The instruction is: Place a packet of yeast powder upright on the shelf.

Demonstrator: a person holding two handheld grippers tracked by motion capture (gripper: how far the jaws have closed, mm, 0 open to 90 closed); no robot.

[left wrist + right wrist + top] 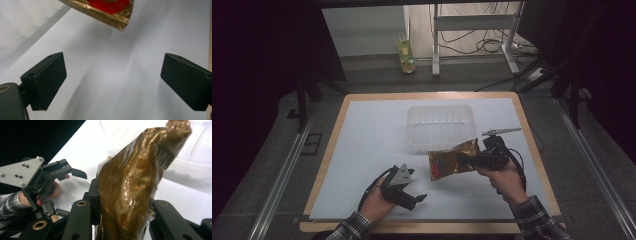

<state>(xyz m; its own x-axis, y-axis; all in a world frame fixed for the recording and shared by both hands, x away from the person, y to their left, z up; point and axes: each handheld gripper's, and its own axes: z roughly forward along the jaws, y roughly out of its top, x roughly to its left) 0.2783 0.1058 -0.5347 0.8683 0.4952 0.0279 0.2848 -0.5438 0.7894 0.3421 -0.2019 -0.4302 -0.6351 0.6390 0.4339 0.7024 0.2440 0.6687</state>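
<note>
A crumpled gold foil snack bag [451, 161] hangs just above the white sheet, right of centre. My right gripper [464, 161] is shut on the bag's right end; in the right gripper view the jaws pinch the foil [135, 182] from both sides. My left gripper [418, 185] rests low at the front of the table, to the left of and below the bag, open with nothing between its jaws. In the left gripper view the bag's corner [105, 10], with a red print, hangs beyond the wide-apart pads [47, 77]. A clear plastic container [412, 112] stands behind the bag.
A white sheet [372, 135] covers the wooden table [332, 145]. The container's ribbed wall [195, 150] lies close behind the bag. On the floor beyond the table stand a yellow bottle [406, 55] and desk legs with cables.
</note>
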